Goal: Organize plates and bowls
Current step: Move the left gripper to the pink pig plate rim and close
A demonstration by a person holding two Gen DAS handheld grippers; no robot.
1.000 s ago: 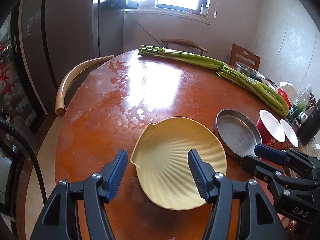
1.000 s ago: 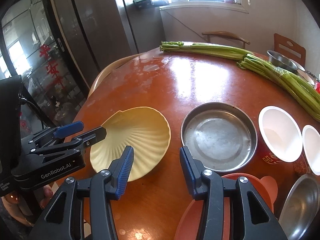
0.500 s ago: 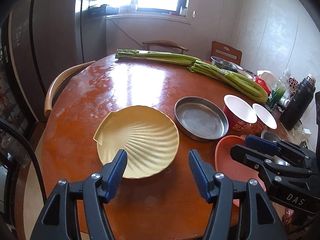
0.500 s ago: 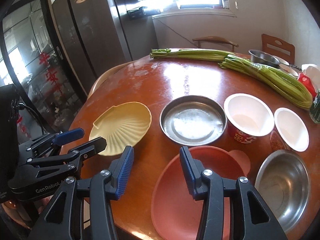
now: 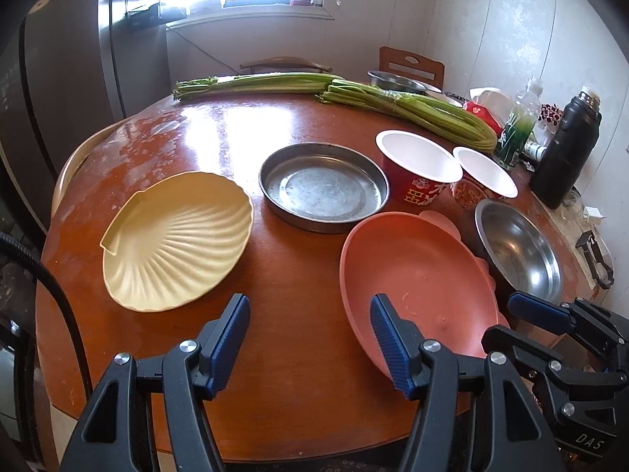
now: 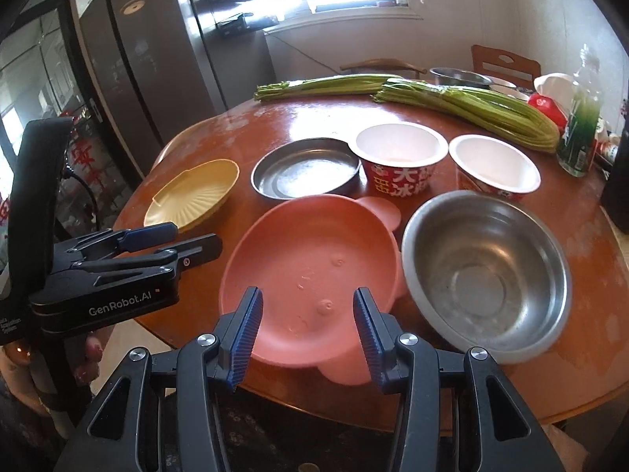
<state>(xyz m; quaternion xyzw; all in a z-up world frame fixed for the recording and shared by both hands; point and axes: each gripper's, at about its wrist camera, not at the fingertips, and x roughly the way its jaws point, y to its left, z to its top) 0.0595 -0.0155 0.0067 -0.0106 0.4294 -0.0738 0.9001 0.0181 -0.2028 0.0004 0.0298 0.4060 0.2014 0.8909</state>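
Note:
A yellow shell-shaped plate (image 5: 177,240) lies at the table's left, also in the right wrist view (image 6: 196,192). A round metal pan (image 5: 323,187) (image 6: 306,168) sits behind a pink bear-eared plate (image 5: 416,271) (image 6: 314,271). A steel bowl (image 5: 519,247) (image 6: 483,271) is at the right, with two red paper bowls (image 5: 418,167) (image 6: 493,169) behind it. My left gripper (image 5: 308,334) is open and empty above the bare table near its front edge. My right gripper (image 6: 306,326) is open and empty over the pink plate's near rim.
Two celery bundles (image 5: 409,108) lie across the back of the round wooden table (image 5: 220,126). A green bottle (image 5: 519,126), a black flask (image 5: 566,149) and a far steel bowl (image 5: 395,78) stand at the right. Chairs ring the table; a fridge (image 6: 149,63) stands left.
Both grippers have pulled back toward the table's near edge and swung right. The pink plate and steel bowl have come into view. Both stay open; no dish has moved.

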